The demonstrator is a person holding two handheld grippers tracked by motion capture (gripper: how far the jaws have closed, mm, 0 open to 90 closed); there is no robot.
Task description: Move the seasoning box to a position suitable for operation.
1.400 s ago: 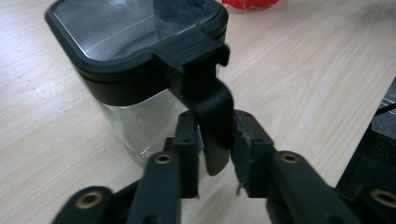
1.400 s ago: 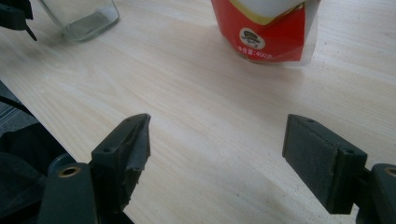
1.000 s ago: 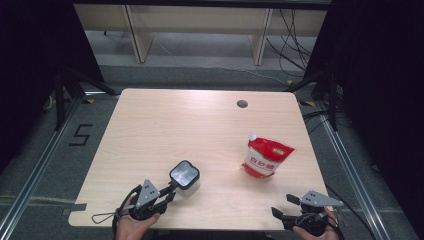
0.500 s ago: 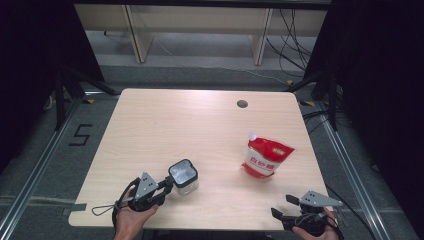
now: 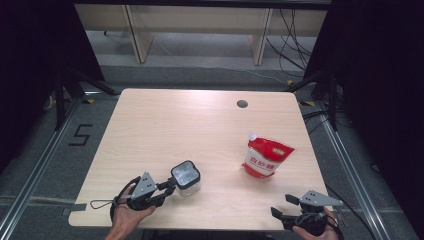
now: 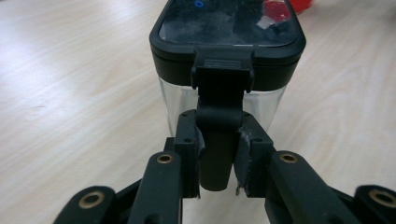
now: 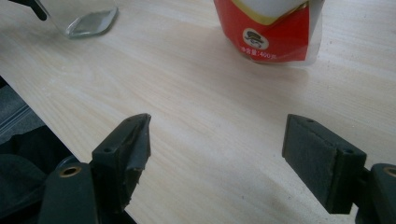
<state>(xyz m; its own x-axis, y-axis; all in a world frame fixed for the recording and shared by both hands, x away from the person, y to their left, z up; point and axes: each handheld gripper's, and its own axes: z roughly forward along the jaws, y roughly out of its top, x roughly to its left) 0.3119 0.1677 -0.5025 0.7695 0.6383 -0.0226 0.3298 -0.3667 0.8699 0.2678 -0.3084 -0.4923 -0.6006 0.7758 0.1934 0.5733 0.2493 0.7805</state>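
A clear square container (image 5: 186, 177) with a black lid stands on the wooden table (image 5: 175, 125) near its front left. My left gripper (image 5: 167, 186) reaches it from the left and is shut on the black handle (image 6: 218, 116) that hangs down from the lid; in the left gripper view both pads (image 6: 191, 144) press on that handle. A red and white pouch (image 5: 266, 157) stands upright at the right of the table. My right gripper (image 5: 281, 205) rests open near the front right edge, with nothing between its pads (image 7: 308, 149). Beyond it are the pouch (image 7: 271, 32) and the container's base (image 7: 84, 16).
A small round cable hole (image 5: 242, 104) sits near the table's far edge. Bare wood spreads across the middle and back of the table. Dark frames and cables stand on the floor around the table, with shelving behind it.
The left gripper and the container it holds have shifted slightly, and the container now sits more upright on the table. The right gripper has stayed where it was.
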